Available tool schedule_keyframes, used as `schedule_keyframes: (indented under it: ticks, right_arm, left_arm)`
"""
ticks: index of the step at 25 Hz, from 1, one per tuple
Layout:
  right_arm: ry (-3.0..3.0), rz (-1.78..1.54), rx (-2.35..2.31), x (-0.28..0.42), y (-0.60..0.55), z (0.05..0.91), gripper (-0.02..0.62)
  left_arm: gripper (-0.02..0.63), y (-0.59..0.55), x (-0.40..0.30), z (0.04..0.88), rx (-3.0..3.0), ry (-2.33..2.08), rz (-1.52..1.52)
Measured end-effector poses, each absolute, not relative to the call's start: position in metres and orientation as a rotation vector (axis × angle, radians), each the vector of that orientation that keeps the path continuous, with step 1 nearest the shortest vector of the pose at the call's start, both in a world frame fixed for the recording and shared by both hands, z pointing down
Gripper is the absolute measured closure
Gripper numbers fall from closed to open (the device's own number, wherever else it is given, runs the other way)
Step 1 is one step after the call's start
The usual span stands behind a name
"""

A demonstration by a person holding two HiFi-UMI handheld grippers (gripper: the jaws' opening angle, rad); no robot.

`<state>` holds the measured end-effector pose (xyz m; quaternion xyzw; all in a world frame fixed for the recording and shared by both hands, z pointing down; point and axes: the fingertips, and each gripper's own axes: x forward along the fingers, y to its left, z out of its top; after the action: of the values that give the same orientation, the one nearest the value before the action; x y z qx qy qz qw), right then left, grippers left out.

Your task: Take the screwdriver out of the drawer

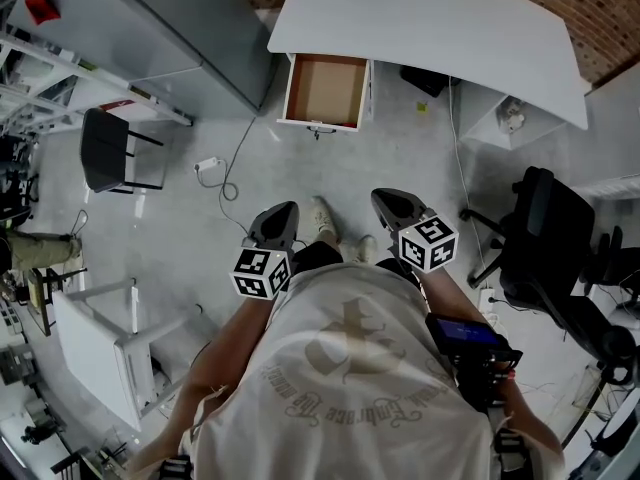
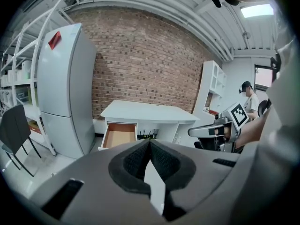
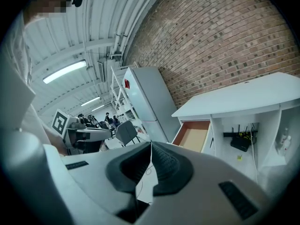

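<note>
1. I hold both tools close to the body, level and pointed at the desk (image 1: pixel 430 28). The work has not started, so they hang in a ready pose well short of the furniture.
2. The drawer (image 1: pixel 325 90) under the desk's left end is pulled fully out. That exposes its brown floor to me from above and leaves room to reach in.
3. I cannot find the screwdriver in any view. The part of the drawer floor I can see looks bare, so I judge that the tool is either lying low against a wall or too small to make out from here.
4. The left gripper (image 1: pixel 283 210) has its jaws pressed together. In its own view the ribbed pads meet at the tips (image 2: pixel 150 143), with only pale floor showing below them and nothing between.
5. The right gripper (image 1: pixel 386 197) is the same. Its pads are clenched tip to tip (image 3: pixel 151 146) and it grasps nothing.
6. As I read it, one gripper must close in over the drawer and spread its jaws before any pickup. The grey fridge (image 1: pixel 170 18) stands just left of the desk, clear of that approach.
</note>
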<state>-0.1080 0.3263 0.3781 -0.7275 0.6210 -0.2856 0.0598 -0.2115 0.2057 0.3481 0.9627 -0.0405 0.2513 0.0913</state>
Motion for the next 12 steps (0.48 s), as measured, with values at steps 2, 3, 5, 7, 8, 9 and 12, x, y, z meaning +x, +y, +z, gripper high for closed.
schedule_keyframes:
  ticks: [2,3,5,7,8,9,12]
  right_arm:
    - [1.88,-0.882,-2.191,-0.107,0.325,0.382,0.571]
    - [1.88,-0.889,-2.185,-0.107,0.323,0.383,0.571]
    - [1.88,-0.9,-2.174,-0.108,0.319,0.385,0.571]
    - [1.877,-0.906,-2.167,-0.109,0.313,0.385,0.571]
    - [1.874,-0.908,-2.166,-0.109,0.309,0.386,0.571]
    - [1.87,-0.91,-2.166,-0.109,0.306,0.387,0.571]
    - [1.85,-0.93,-2.182,-0.103,0.306,0.39,0.571]
  left_arm:
    - [0.586,0.205,-0.21,0.349,2.857,-0.12,0.758]
    - [0.586,0.205,-0.209,0.349,2.854,-0.119,0.763]
    - [0.586,0.202,-0.208,0.35,2.849,-0.115,0.775]
    - [0.586,0.197,-0.207,0.352,2.843,-0.109,0.788]
    - [0.586,0.194,-0.206,0.353,2.841,-0.103,0.793]
    - [0.586,0.191,-0.204,0.354,2.841,-0.094,0.797]
    - [0.586,0.191,-0.192,0.358,2.834,-0.055,0.805]
